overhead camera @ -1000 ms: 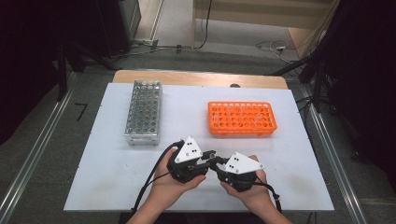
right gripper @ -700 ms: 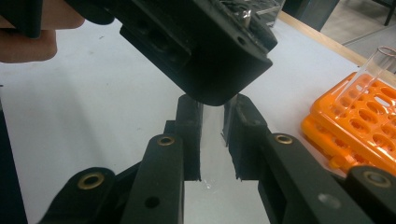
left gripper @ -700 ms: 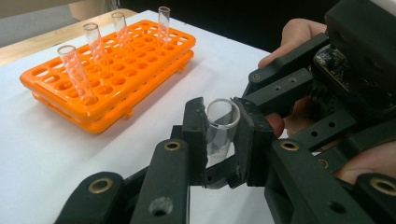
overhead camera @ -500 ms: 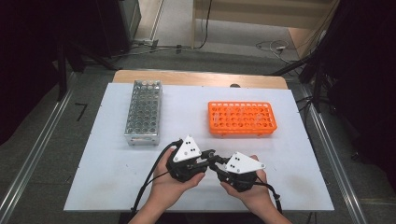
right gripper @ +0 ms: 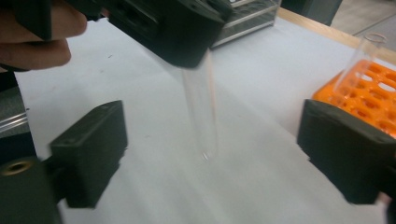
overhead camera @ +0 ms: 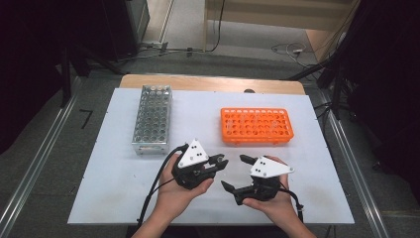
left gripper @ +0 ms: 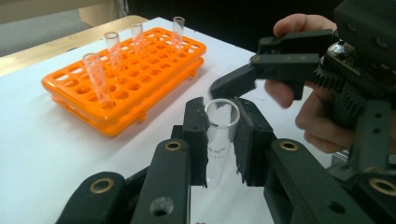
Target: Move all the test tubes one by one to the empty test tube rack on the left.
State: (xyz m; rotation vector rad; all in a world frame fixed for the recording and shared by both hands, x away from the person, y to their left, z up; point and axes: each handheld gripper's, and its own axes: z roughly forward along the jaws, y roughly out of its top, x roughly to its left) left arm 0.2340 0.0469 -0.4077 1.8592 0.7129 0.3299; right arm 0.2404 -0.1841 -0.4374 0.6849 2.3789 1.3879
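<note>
Now we clamp one clear tube (left gripper: 219,140) in our left tool (left gripper: 220,135); our right tool (overhead camera: 236,173) has just sprung apart; four tubes (left gripper: 99,77) stand in one orange rack (overhead camera: 257,126).

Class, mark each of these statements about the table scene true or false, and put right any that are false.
1. The left gripper is shut on a clear test tube. True.
2. The right gripper is clamped on that tube. False: its jaws have just been opening and stand wide apart, with the tube hanging between them untouched.
3. The orange rack holds several tubes. True.
4. The metal rack lies to the right of the orange one in the high view. False: it lies to its left.
5. The held tube stands in the orange rack. False: it is in the left gripper, apart from the rack.
</note>
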